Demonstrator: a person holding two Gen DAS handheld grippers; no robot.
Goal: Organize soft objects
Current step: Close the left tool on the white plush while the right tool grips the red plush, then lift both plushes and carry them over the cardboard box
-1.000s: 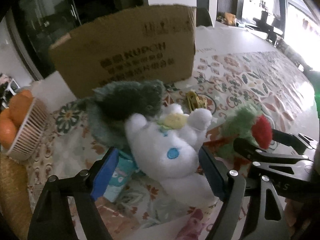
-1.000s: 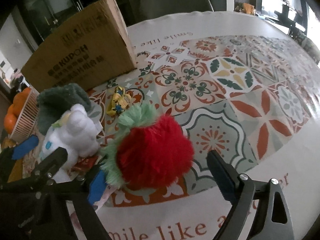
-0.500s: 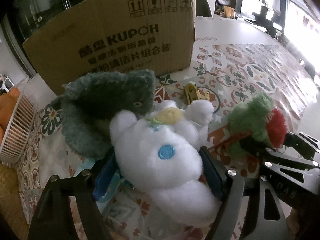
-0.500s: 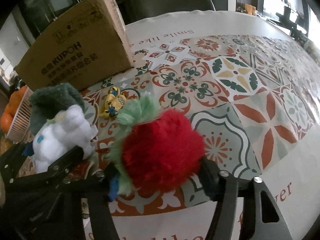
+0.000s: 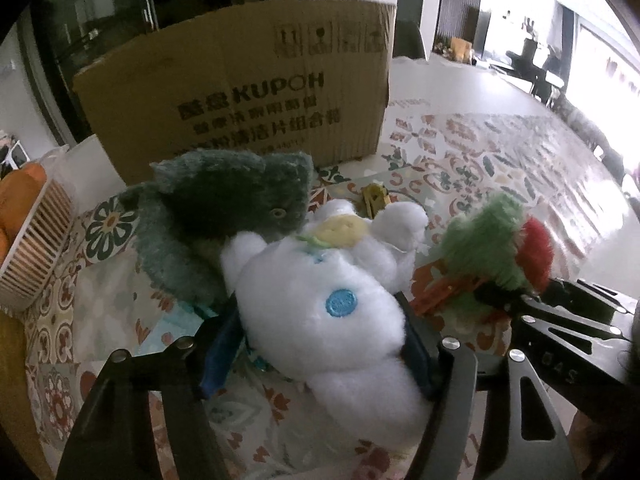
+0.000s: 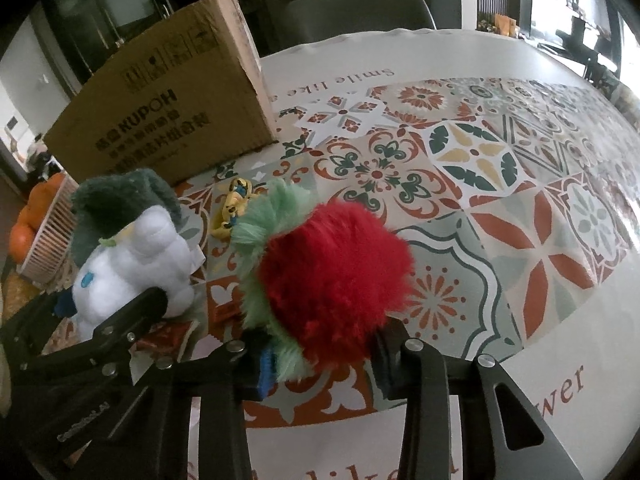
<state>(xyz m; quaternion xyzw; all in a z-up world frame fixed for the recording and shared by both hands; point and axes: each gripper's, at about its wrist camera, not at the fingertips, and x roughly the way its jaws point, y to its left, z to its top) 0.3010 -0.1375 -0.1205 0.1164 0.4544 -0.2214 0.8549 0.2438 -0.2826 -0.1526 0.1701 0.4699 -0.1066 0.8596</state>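
A white plush toy [image 5: 332, 312] with a blue patch lies on the patterned tablecloth [image 6: 500, 208]. My left gripper [image 5: 320, 348] has its jaws closing on it, and both blue pads press its sides. Behind it leans a grey-green plush [image 5: 224, 208]. A fluffy red and green plush [image 6: 336, 272] sits between the fingers of my right gripper [image 6: 324, 356]. Those jaws are closing too and squeeze its fur. The right wrist view also shows the white plush [image 6: 132, 260] at the left. A small yellow figure [image 6: 234, 208] lies further back.
A large cardboard box [image 5: 240, 100] stands behind the toys. A slatted basket [image 5: 32, 248] of oranges sits at the left edge. An orange-red packet [image 5: 436, 296] lies between the two held toys. A dark chair [image 6: 360, 12] stands beyond the table.
My left gripper came in around the white plush and its jaws narrowed onto it. The right jaws went from wide apart to pinching the red and green plush.
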